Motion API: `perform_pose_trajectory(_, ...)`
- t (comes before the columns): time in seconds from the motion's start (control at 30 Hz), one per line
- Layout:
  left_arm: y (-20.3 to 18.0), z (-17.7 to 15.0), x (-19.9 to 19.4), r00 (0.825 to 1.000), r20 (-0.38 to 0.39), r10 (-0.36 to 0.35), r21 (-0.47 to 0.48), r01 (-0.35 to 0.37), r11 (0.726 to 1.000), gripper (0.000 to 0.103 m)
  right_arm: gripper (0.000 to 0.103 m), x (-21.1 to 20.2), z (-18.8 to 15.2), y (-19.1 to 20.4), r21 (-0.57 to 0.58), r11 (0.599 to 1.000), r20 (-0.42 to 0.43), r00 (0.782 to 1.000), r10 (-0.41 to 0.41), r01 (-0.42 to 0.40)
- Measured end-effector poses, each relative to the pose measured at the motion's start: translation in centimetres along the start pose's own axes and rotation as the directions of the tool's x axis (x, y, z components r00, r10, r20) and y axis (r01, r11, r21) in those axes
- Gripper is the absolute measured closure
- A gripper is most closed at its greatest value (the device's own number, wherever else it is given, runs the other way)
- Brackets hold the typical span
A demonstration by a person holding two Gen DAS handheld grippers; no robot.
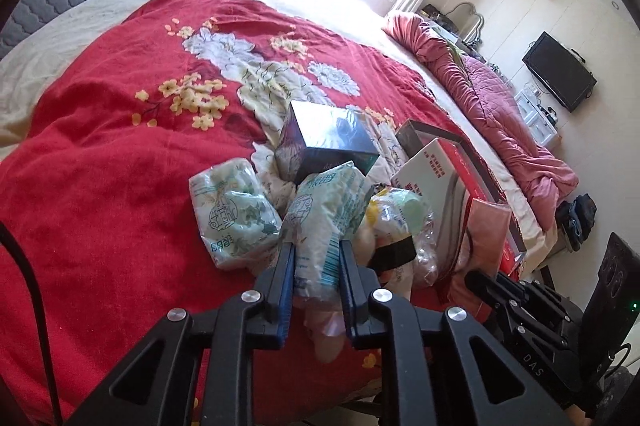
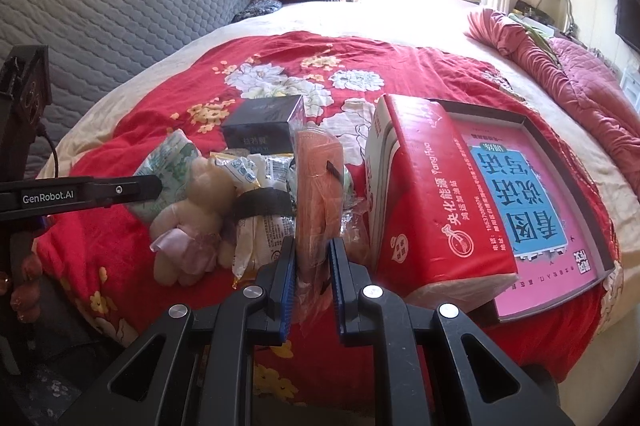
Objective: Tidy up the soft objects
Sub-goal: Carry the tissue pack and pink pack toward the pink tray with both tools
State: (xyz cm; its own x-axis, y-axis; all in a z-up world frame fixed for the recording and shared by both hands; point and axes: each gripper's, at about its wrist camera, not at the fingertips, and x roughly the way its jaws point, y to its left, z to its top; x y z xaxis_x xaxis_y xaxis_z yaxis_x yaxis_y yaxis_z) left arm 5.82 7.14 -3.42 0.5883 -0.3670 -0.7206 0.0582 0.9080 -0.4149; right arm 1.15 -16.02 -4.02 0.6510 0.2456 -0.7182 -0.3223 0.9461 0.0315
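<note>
My left gripper (image 1: 316, 250) is shut on a green-and-white tissue pack (image 1: 324, 214), whose lower end is squeezed between the blue pads. A second matching tissue pack (image 1: 232, 214) lies to its left on the red floral blanket (image 1: 100, 166). My right gripper (image 2: 312, 250) is shut on a pink cloth pack in clear wrap (image 2: 318, 178), which stands upright. Left of it lie a beige teddy bear (image 2: 196, 218) and yellow-white snack packets (image 2: 260, 182) held by a black band. The left gripper (image 2: 152, 188) reaches in from the left edge of the right wrist view.
A dark box (image 2: 264, 126) sits behind the pile. A red tissue carton (image 2: 424, 194) leans on a shallow tray with a pink sheet (image 2: 532, 194) to the right. A rolled pink quilt (image 1: 500, 106) lies along the bed's far side. A grey padded headboard (image 2: 120, 18) stands at left.
</note>
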Motion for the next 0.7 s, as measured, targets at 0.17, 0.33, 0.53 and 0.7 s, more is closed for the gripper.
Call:
perform_pose_trajectory(0.17,-2.2,0.3,-1.1,0.999,0.041,0.032,0.048,-0.034,0.998,0.082,0.087,-1.5,0.6,-1.2,0.036,0.999,0.052,0.999,0.015,-0.017)
perform_pose_trajectory(0.33,-4.2,0.9,-2.4,0.996,0.081,0.04,0.077,-0.046,0.996,0.082,0.087,-3.2,1.1,-1.9,0.048,0.999,0.114,0.993,0.016,-0.021)
perform_pose_trajectory(0.53,-7.0,1.8,-3.6,0.993,0.121,0.012,0.105,-0.025,0.994,0.082,0.087,-5.3,2.1,-3.0,0.061,0.998,0.199,0.98,-0.008,-0.004)
perform_pose_trajectory(0.7,-10.1,2.7,-3.5,0.992,0.129,-0.004,0.148,-0.015,0.989,0.082,0.087,-7.2,2.8,-5.1,0.097,0.995,0.257,0.965,-0.043,0.018)
